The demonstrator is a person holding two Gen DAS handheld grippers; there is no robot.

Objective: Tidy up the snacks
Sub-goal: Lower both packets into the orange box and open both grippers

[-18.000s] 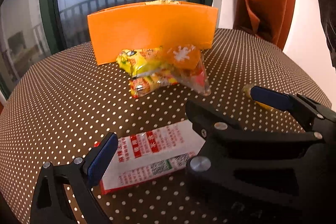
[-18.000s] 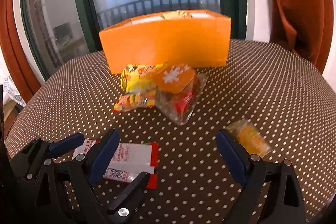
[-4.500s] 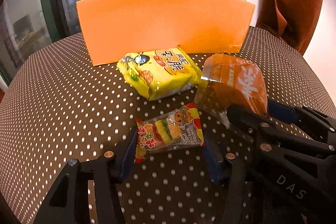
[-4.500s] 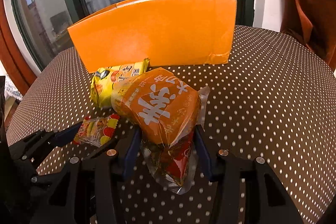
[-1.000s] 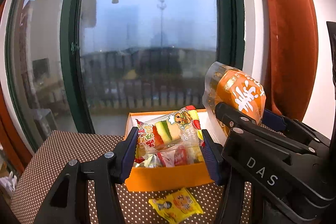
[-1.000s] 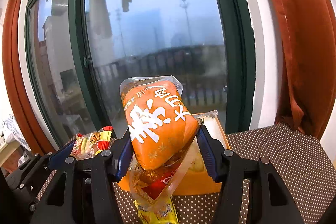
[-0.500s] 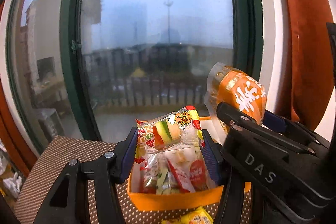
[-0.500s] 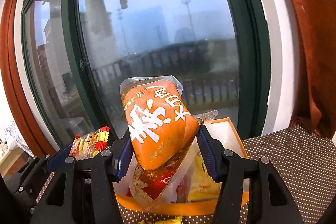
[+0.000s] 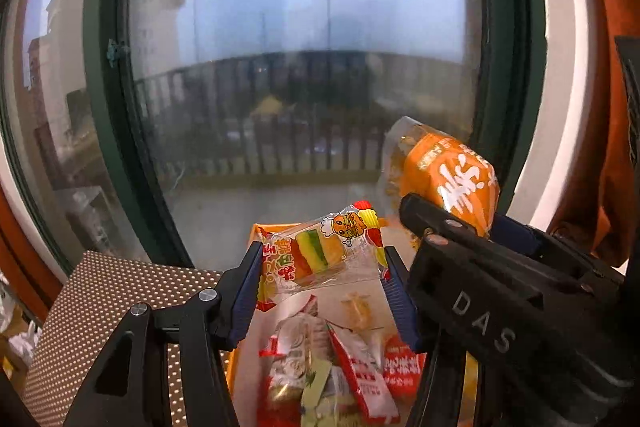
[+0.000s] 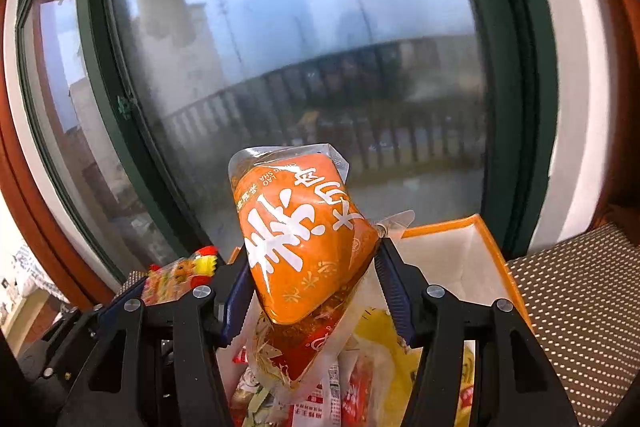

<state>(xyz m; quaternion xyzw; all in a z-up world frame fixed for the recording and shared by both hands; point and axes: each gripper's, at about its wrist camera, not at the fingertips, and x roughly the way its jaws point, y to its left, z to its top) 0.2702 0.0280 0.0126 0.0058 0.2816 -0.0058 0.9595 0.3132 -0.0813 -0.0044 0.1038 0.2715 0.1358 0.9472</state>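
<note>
**Two hand-held grippers, each clamped on a snack packet, above an open orange box**

Left gripper (image 9: 320, 291): its blue-padded jaws are closed on a small clear burger-print packet (image 9: 320, 255), one pad pressing each short end. The packet is held roughly level, printed face toward the camera, directly above the box interior.

Right gripper (image 10: 312, 291): its jaws are closed on the sides of an orange packet with white characters (image 10: 300, 235). The packet stands tilted, its sealed clear edge uppermost, and a red-and-clear lower part hangs below the pads. In the left wrist view the same packet appears to the right of the burger-print packet, above the black body of the right gripper, which bears the letters "DAS". In the right wrist view the burger-print packet shows at lower left, beside the right gripper's left finger.

Orange box (image 10: 492, 251): open-topped, white inside, lying just below and beyond both grippers. It contains loose snack packets (image 9: 352, 367) in red, white, yellow and green wrappers.

Table (image 10: 580, 299): covered in brown cloth with white dots, visible to the left and right of the box.

Background: a large window with a dark green frame (image 9: 108, 107), a railing outside it, and an orange-brown curtain (image 9: 612, 167) at far right.
</note>
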